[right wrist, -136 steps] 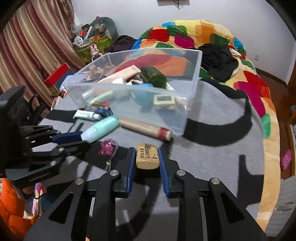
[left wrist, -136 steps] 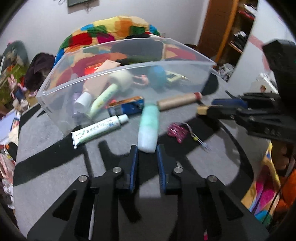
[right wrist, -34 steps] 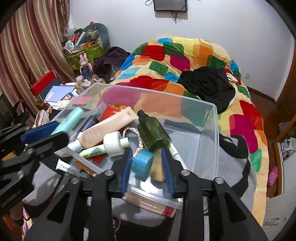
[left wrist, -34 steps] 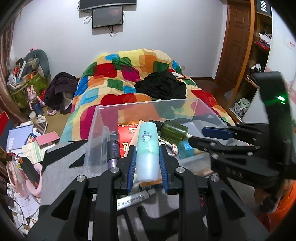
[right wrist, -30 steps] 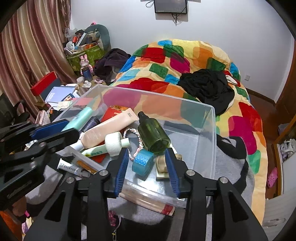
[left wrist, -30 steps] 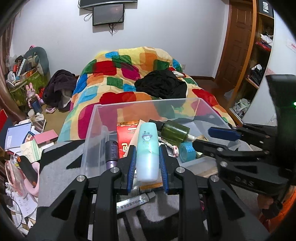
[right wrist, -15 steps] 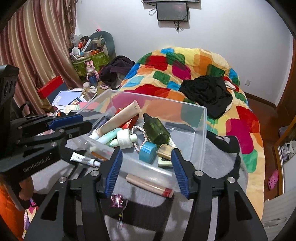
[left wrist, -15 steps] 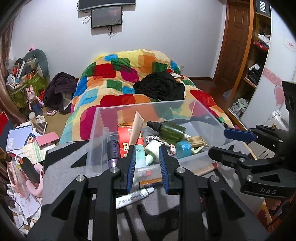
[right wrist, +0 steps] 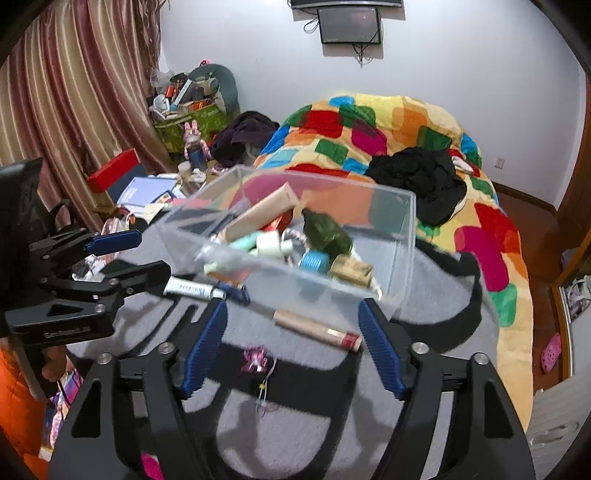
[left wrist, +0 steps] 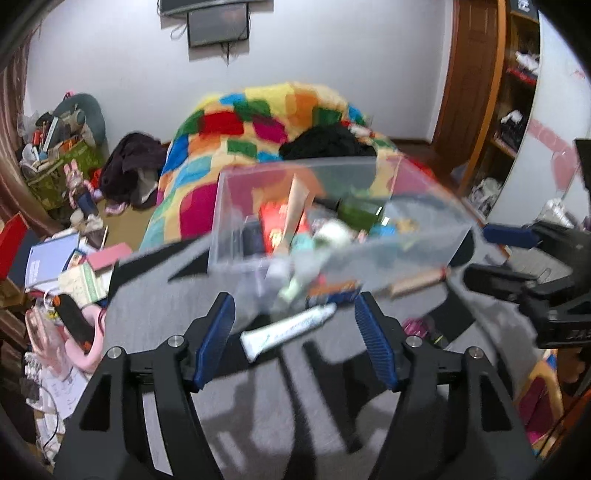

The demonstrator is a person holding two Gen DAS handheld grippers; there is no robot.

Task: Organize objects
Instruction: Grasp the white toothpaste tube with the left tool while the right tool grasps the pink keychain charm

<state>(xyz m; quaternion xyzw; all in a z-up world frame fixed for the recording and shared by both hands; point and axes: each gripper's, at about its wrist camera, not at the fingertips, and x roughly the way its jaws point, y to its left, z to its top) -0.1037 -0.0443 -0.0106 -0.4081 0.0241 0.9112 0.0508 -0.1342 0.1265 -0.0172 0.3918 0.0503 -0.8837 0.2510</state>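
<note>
Your left tool (left wrist: pixel 295 343) and right tool (right wrist: pixel 291 347) both tilt down over the grey felt worktop (right wrist: pixel 295 424), jaws opening, nothing gripped. A white tube (left wrist: pixel 288 330) lies flat between the left tool's ribbed blue pads (left wrist: pixel 216 341). Beyond sits a tan cylinder (right wrist: pixel 317 329), then the clear plastic bin (right wrist: pixel 391 236) full of bottles and tubes.

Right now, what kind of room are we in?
Most likely a bedroom: a bed under a patchwork quilt, striped curtains and a small wall-mounted screen. The clear bin sits on a grey-covered table.
</note>
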